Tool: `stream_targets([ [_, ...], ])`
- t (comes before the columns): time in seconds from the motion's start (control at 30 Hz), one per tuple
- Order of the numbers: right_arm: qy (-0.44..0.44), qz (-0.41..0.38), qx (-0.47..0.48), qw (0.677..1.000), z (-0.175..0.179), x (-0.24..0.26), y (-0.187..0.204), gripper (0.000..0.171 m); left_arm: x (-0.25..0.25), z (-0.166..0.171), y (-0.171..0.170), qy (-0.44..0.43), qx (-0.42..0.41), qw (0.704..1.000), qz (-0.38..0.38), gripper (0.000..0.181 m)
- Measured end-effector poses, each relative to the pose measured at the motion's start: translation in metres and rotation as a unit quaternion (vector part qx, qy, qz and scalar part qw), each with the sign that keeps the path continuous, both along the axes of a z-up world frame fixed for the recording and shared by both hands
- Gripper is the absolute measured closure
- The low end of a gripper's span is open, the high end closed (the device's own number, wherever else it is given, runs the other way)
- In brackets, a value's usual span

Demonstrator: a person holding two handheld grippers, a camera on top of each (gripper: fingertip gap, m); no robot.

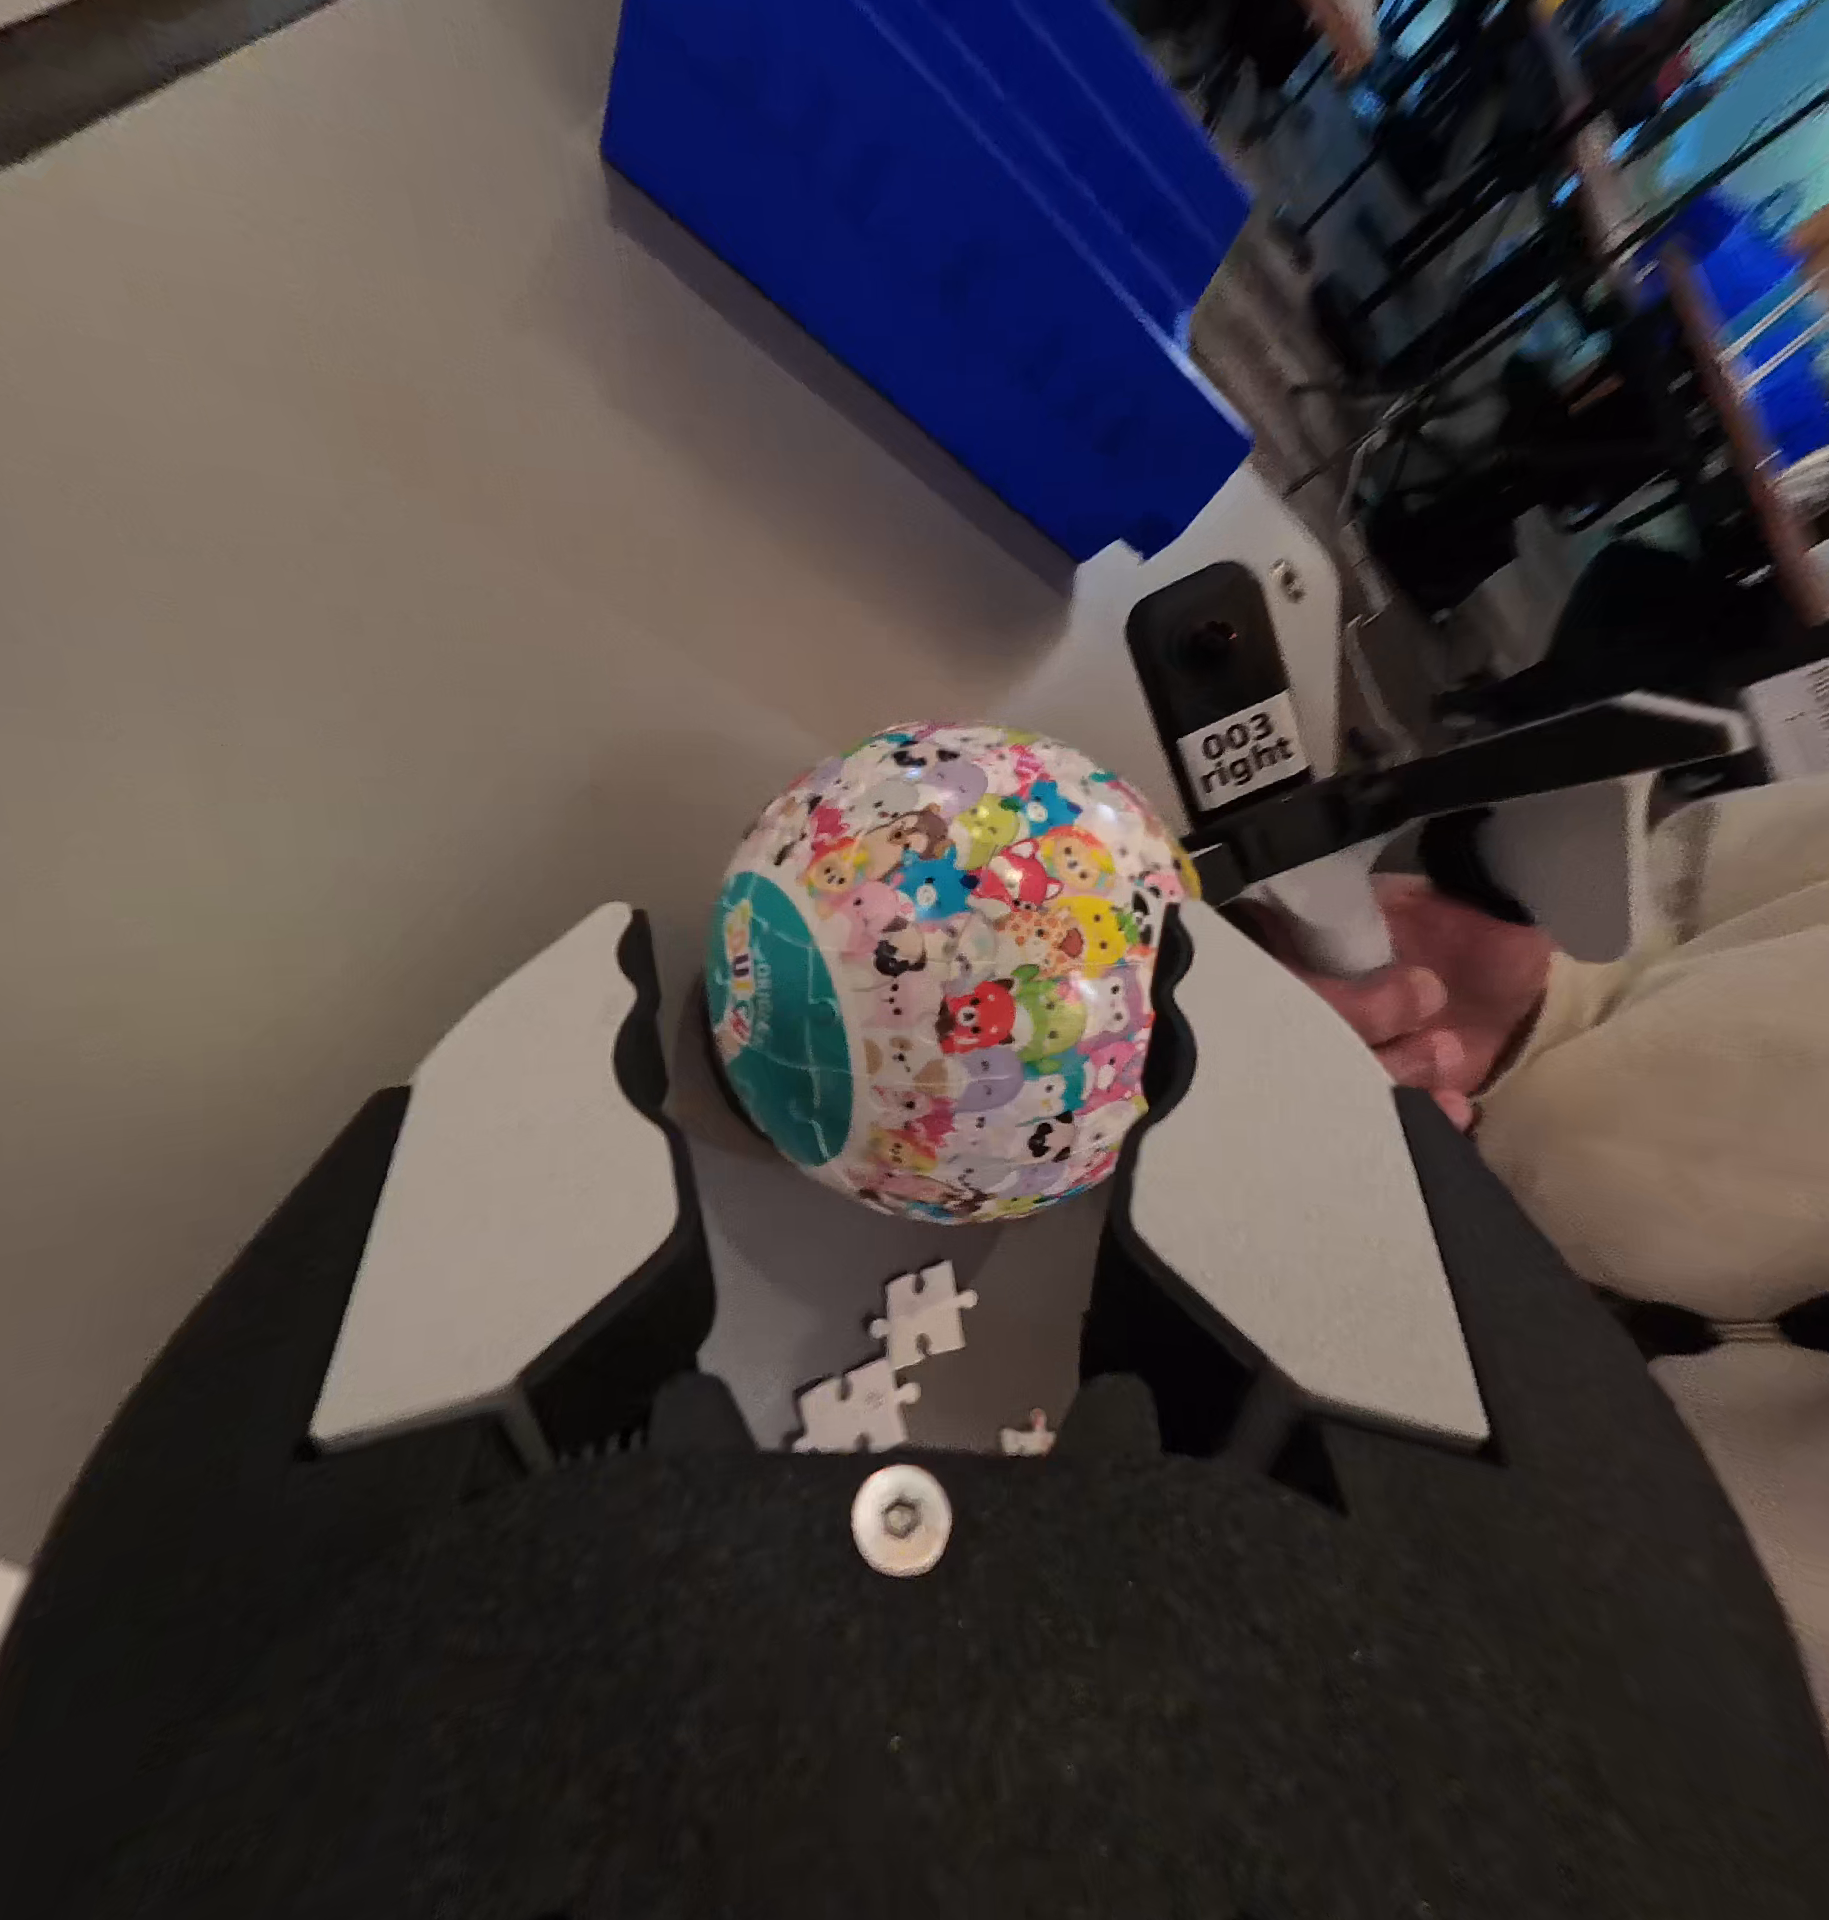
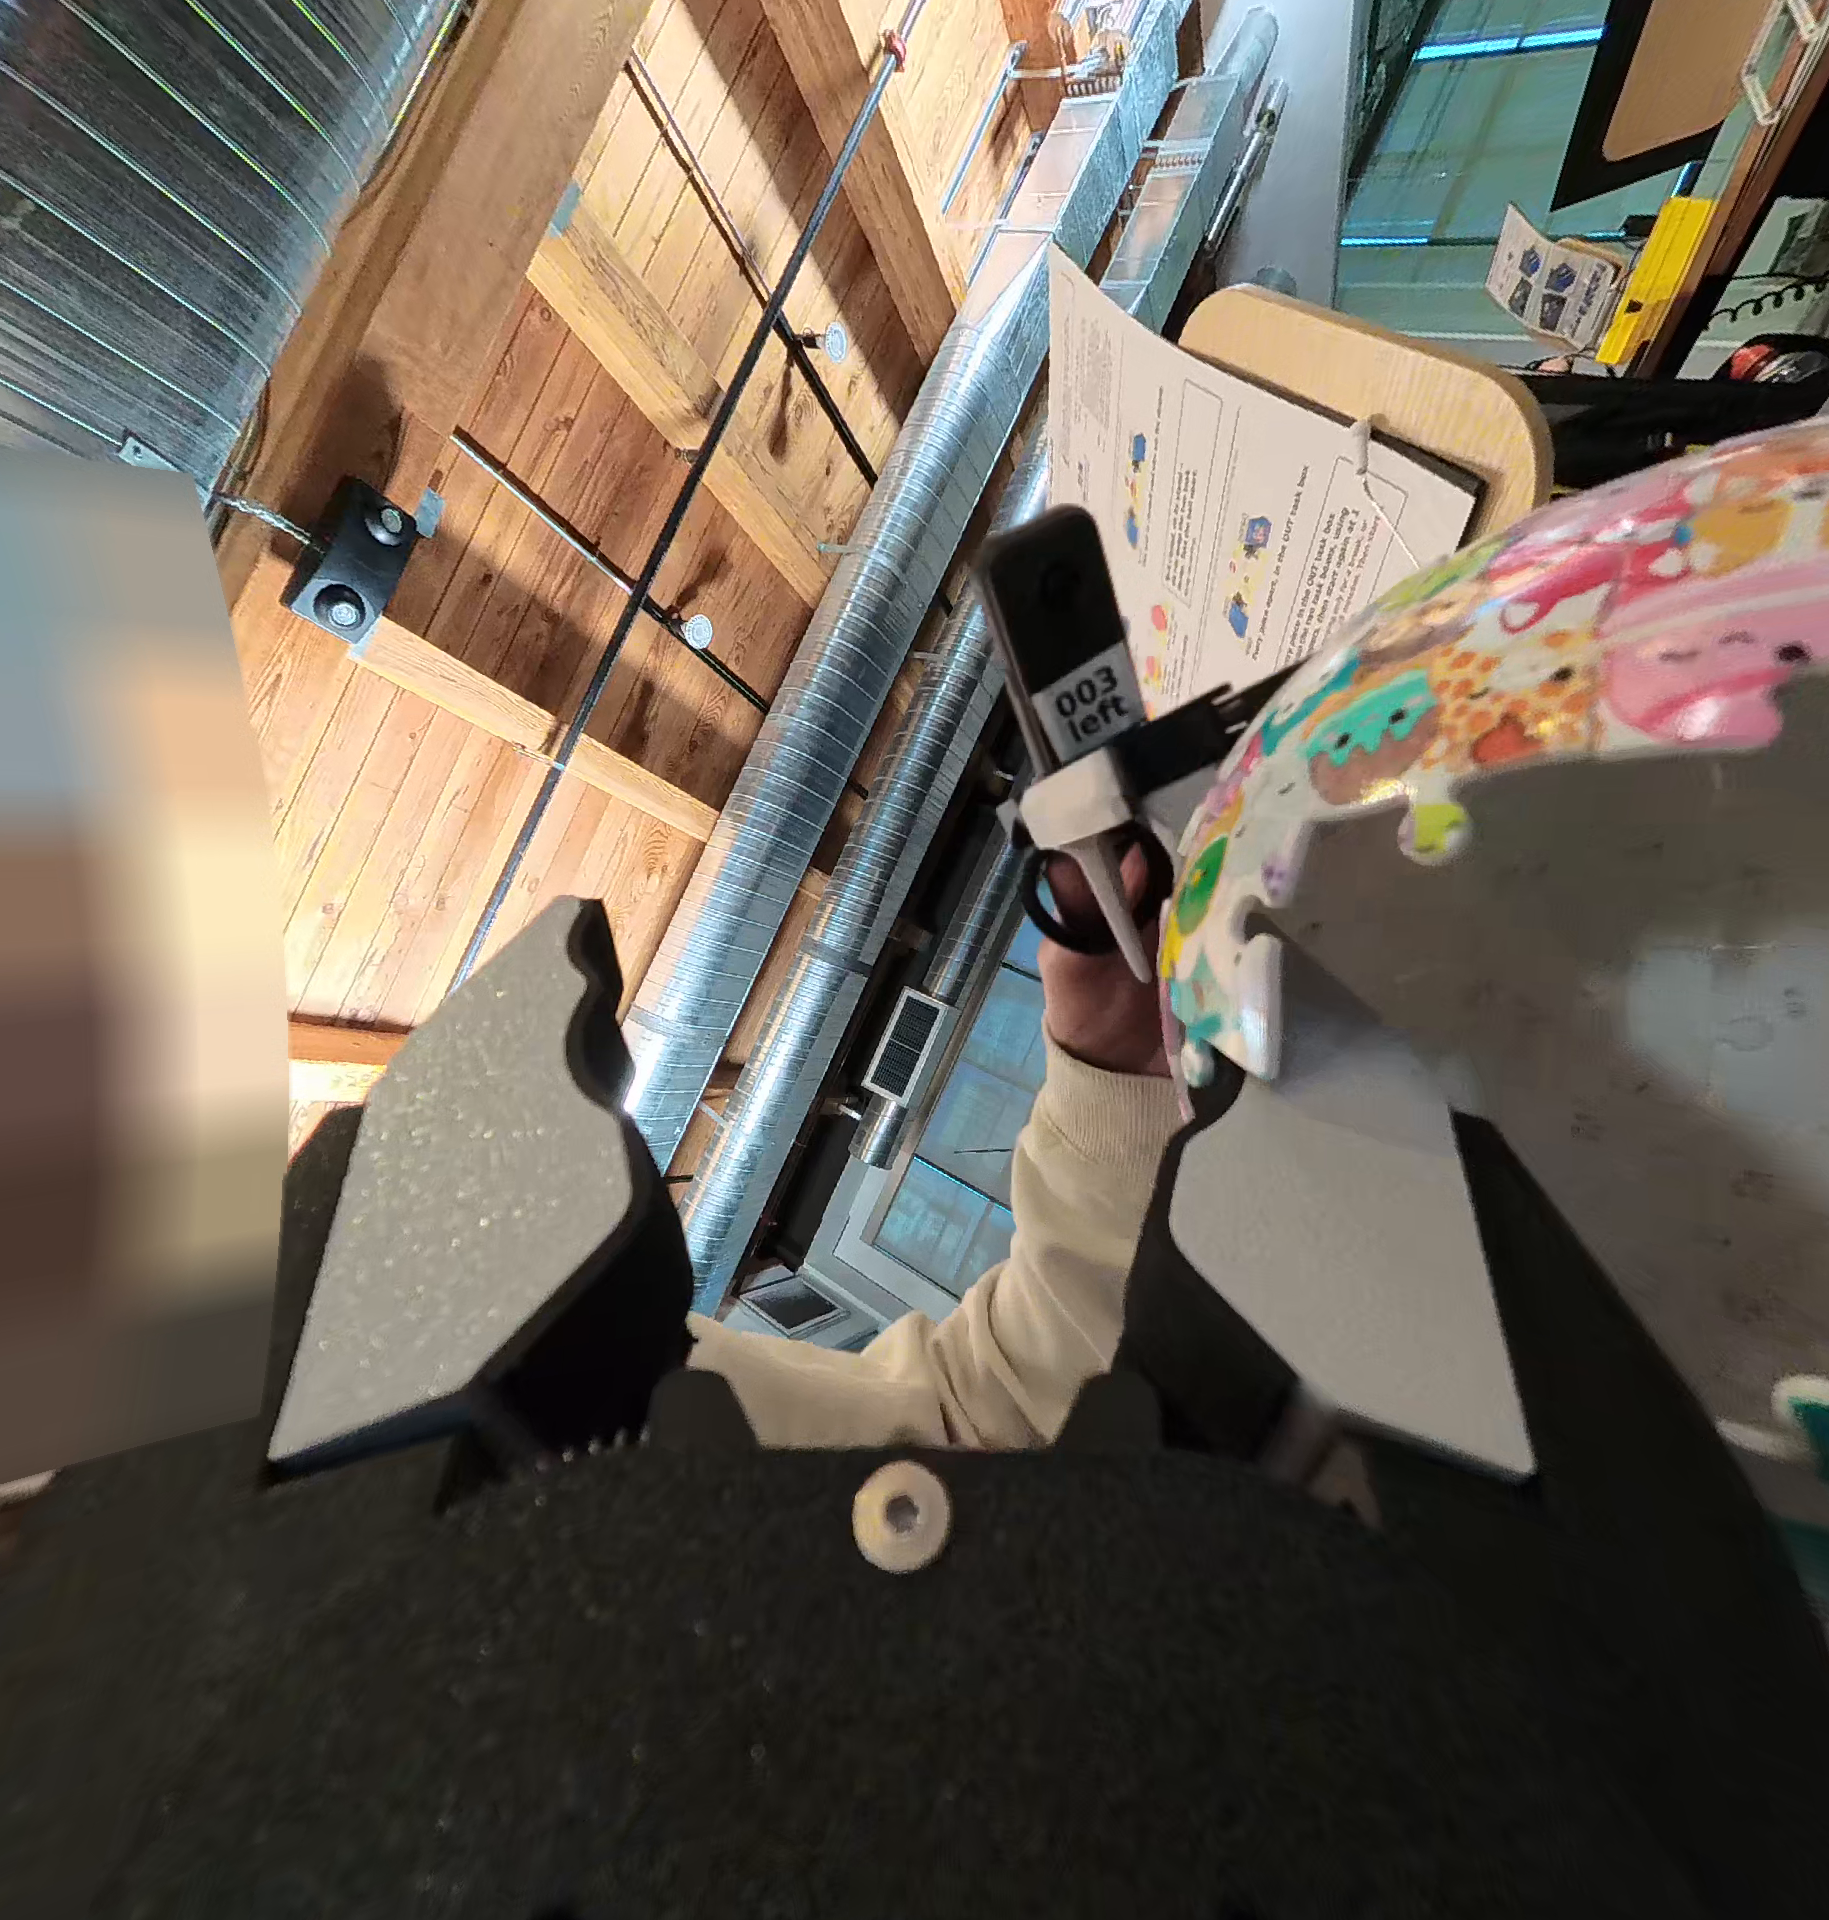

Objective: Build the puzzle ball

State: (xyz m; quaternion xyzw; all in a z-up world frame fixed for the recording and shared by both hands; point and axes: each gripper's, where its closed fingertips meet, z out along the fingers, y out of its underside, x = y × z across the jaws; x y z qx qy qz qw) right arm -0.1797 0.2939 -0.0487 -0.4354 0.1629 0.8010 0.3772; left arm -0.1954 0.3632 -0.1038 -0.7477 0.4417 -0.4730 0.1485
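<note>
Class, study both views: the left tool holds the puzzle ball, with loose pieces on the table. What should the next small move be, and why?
Probably lower the open right tool to a loose piece on the table. The left tool grips the ball, whose shell shows a jagged opening in the right wrist view, so pieces seem missing.

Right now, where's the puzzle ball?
Left wrist view: the puzzle ball sits centre frame, held off the table between the left gripper fingers, with loose white pieces lying below it and the right gripper touching its right side.
</note>
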Motion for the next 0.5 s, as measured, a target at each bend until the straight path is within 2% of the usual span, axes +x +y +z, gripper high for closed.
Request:
stream_targets([
  [0.27,-0.002,-0.011,-0.010,1.000,-0.001,0.002,0.000,0.064,0.010,-0.010,-0.006,0.077,0.098,0.991,-0.040,0.090],
  [0.4,-0.026,-0.027,-0.024,0.999,0.001,0.002,-0.002,0.046,0.008,-0.007,-0.004,0.086,0.122,0.988,-0.034,0.090],
  [0.5,0.013,-0.031,-0.051,0.998,0.007,0.012,0.002,0.039,0.007,-0.009,-0.005,0.089,0.127,0.987,-0.033,0.090],
])
